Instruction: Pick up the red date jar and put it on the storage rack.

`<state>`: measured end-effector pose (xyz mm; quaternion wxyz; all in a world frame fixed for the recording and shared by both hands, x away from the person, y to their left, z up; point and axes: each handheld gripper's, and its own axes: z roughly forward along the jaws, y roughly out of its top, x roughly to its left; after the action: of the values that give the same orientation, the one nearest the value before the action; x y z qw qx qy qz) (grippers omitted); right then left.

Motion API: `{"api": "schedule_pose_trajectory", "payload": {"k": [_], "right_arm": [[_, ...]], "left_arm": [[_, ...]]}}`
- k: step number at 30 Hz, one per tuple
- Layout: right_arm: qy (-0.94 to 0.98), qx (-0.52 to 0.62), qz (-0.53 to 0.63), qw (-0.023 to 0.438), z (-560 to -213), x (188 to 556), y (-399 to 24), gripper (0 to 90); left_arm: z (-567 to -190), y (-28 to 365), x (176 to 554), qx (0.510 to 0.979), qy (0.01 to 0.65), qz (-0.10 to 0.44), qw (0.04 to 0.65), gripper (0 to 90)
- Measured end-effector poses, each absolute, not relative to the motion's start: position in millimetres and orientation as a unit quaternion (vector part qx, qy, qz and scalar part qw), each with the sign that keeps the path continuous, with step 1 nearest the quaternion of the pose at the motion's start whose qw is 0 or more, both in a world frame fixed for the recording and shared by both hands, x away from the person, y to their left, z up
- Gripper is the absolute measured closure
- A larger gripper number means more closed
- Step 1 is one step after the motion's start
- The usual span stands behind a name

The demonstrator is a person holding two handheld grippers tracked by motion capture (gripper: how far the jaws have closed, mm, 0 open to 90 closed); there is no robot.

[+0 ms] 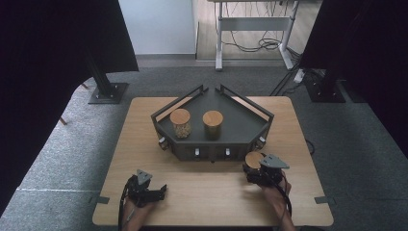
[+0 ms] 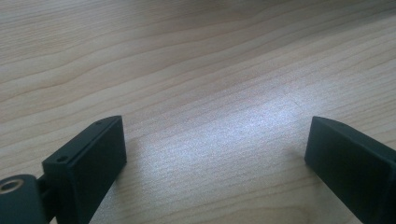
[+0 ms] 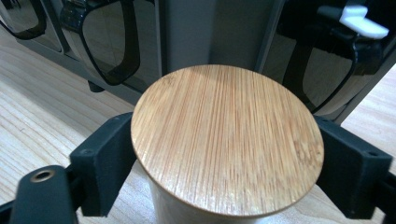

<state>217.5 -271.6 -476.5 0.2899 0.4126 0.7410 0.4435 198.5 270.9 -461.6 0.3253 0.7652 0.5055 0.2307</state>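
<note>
A jar with a round bamboo lid (image 1: 253,159) stands on the wooden table just in front of the right end of a dark grey angular tray (image 1: 243,126). My right gripper (image 1: 253,167) has its two black jaws on either side of this jar (image 3: 224,135), just under the lid, and is shut on it (image 3: 225,156). Two more bamboo-lidded jars stand on the tray, one to the left (image 1: 180,122) holding pale contents and one in the middle (image 1: 212,124). My left gripper (image 1: 159,191) rests near the table's front left, open, with bare wood between its jaws (image 2: 215,149).
The tray's front face (image 3: 212,32) rises right behind the held jar, with glossy black loops and a white tab (image 3: 362,21) on it. The wooden table (image 1: 207,192) stands on grey carpet. Black curtains hang at both sides, and a desk frame (image 1: 219,38) stands beyond.
</note>
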Motion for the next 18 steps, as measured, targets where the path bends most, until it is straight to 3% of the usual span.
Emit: {"api": "schedule_pose_trajectory", "payload": {"k": [5,18], "right_arm": [[0.732,0.426,0.457,0.269,-479.8,219.2,-279.5,24.3],[0.723,0.438,0.461,0.27,-470.9,212.9,-278.5,24.6]], "left_arm": [[-461.6,270.9,198.5,0.765,0.505,0.231,0.325,5.1],[-461.6,271.0,198.6,0.765,0.505,0.231,0.325,5.0]]}}
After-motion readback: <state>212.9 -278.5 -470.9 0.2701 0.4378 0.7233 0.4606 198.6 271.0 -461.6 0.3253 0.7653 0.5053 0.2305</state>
